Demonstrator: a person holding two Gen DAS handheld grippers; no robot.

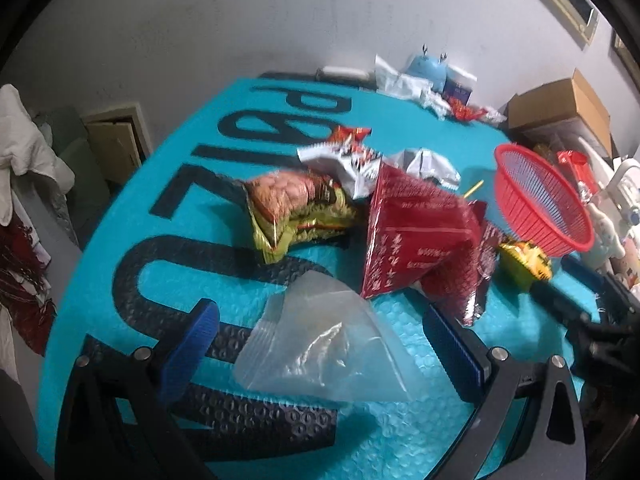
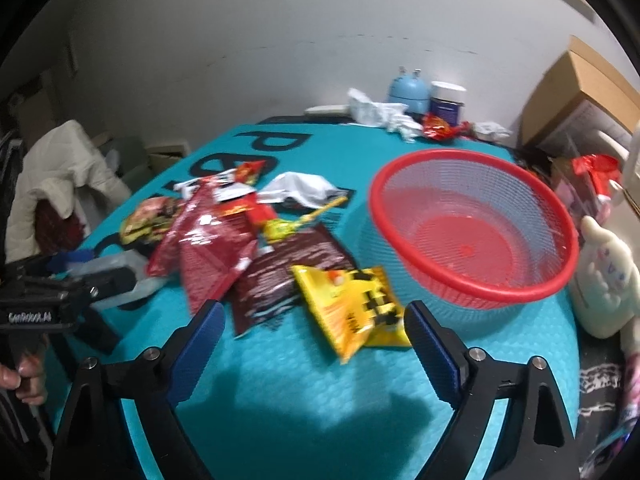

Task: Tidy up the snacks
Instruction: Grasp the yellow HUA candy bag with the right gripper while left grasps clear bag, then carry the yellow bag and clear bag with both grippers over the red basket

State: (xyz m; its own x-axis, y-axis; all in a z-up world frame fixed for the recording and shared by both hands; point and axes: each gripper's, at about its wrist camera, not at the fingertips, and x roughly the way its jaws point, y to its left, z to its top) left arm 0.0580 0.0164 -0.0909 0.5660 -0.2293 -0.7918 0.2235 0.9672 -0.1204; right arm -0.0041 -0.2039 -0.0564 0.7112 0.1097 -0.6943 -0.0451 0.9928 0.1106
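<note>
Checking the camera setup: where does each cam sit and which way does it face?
Left wrist: on the left gripper, angled down at the clear plastic bag lying between its open blue fingers; right gripper at the right edge.
Right wrist: on the right gripper, angled down at the yellow snack packet by the empty red basket; fingers open; left gripper and a hand at left.
Shared: teal mat, red basket, snack pile.

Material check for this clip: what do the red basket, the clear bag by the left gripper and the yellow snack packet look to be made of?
Red basket: moulded plastic, judging by its fine lattice walls, solid rim and slight gloss.
Clear bag: thin, soft plastic film; translucent, creased, with shiny highlights.
Yellow snack packet: printed plastic or foil-laminate film, likely; glossy and crinkled, though the picture is blurred.
</note>
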